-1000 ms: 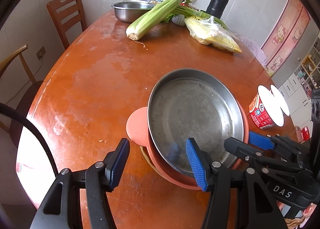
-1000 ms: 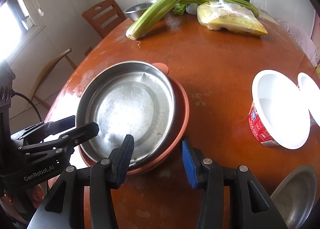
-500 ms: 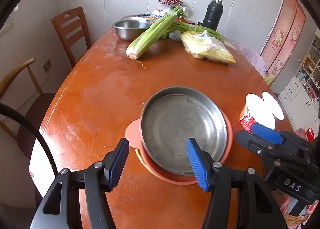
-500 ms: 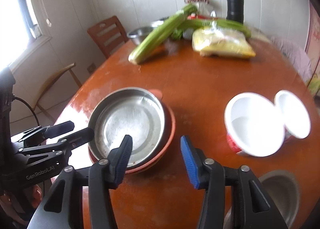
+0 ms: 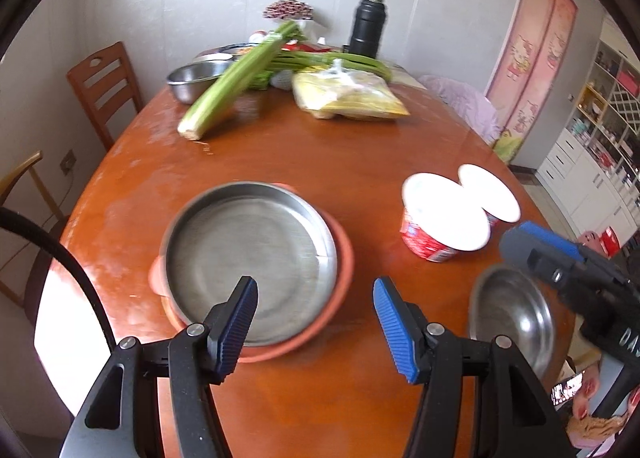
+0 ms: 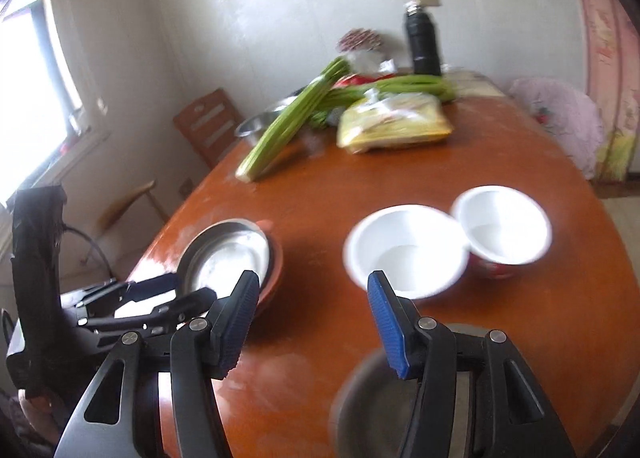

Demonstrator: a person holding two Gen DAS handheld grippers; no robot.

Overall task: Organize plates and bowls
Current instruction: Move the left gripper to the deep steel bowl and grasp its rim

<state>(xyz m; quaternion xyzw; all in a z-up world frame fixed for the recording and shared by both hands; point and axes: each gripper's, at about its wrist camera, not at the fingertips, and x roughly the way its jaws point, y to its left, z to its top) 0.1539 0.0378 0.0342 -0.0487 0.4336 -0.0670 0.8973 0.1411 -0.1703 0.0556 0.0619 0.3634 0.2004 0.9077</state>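
Note:
A steel plate (image 5: 248, 258) rests inside an orange plate (image 5: 342, 270) on the brown table (image 5: 320, 146). My left gripper (image 5: 314, 298) hovers open above the stack's near right edge, with nothing between its blue pads. My right gripper (image 5: 532, 246) shows at the right, over a small steel bowl (image 5: 516, 310). Two red paper bowls with white insides (image 5: 444, 218) (image 5: 490, 194) stand side by side. In the right wrist view my right gripper (image 6: 312, 294) is open and empty, between the steel plate (image 6: 228, 254) and the nearer white bowl (image 6: 404, 254). My left gripper (image 6: 180, 290) is at the left.
At the far end lie celery stalks (image 5: 236, 82), a yellow bag (image 5: 348, 98), a steel basin (image 5: 196, 78) and a black flask (image 5: 368, 26). Wooden chairs (image 5: 104, 86) stand along the left side. The small steel bowl (image 6: 372, 398) sits under my right gripper.
Both grippers have drawn back and risen from the stacked plates, so more of the table shows. The small steel bowl has come into view. The right jaws stand a little wider.

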